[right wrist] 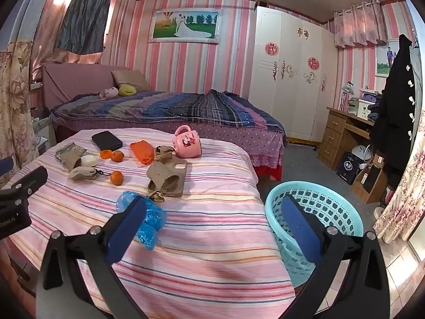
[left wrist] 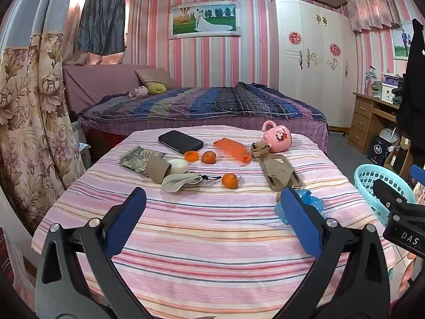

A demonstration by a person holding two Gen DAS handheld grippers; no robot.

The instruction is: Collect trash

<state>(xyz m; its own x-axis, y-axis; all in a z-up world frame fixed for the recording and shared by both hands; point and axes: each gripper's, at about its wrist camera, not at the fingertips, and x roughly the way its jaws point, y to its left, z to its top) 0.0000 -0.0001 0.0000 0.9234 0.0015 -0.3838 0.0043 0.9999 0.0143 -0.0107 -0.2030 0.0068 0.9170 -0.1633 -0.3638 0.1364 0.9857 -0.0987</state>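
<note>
Hovering | right gripper [right wrist: 212, 214] spread | blue bag [right wrist: 148, 220] behind left finger

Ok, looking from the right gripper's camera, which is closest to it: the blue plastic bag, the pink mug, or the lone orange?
From the right gripper, in the right wrist view:
1. Blue plastic bag, crumpled right beside its left finger.
2. Lone orange, farther up the striped cloth, to the left.
3. Pink mug, on its side near the far edge.
</note>
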